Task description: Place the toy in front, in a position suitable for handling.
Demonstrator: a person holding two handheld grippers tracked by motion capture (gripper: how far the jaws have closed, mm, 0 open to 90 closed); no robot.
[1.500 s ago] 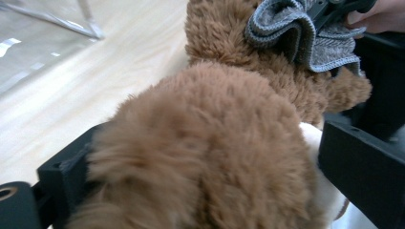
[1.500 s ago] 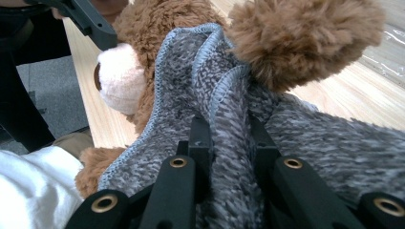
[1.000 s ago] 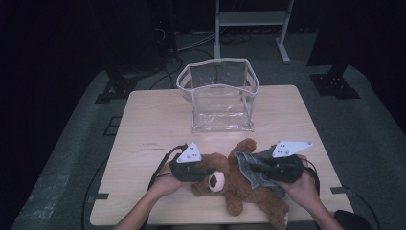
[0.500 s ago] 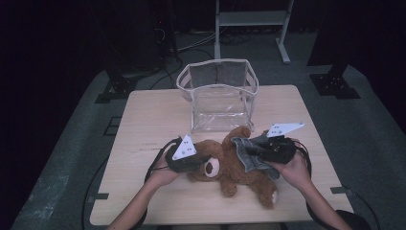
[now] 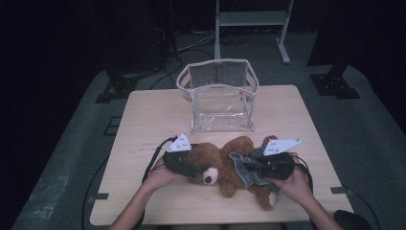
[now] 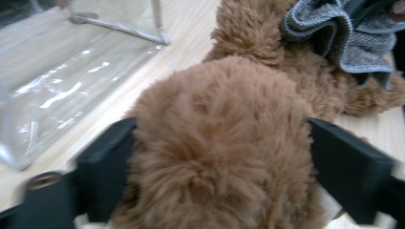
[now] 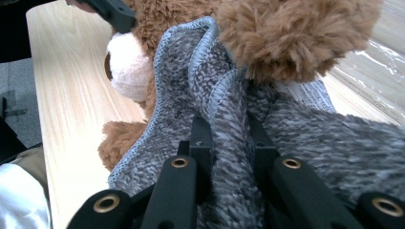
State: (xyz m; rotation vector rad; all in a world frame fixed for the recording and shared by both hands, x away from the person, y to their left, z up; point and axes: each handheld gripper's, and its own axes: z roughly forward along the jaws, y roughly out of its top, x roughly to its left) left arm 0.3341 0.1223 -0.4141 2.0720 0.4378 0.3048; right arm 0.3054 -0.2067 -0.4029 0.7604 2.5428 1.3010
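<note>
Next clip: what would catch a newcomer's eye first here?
A brown teddy bear lying across the near half of the wooden table. The left gripper has its jaws around the bear's head, having just been opening, while the right gripper pinches a fold of the grey knitted cloth draped over the bear's body. Behind the bear stands a clear plastic bag, open at the top.

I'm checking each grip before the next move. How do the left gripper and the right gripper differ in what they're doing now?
The left gripper straddles the teddy bear's brown head with jaws set wide, having just been opening; the right gripper has its jaws close together, pinching a fold of the grey cloth on the bear. The left touches fur, the right fabric. Both lie low over the table, in front of the clear bag.
</note>
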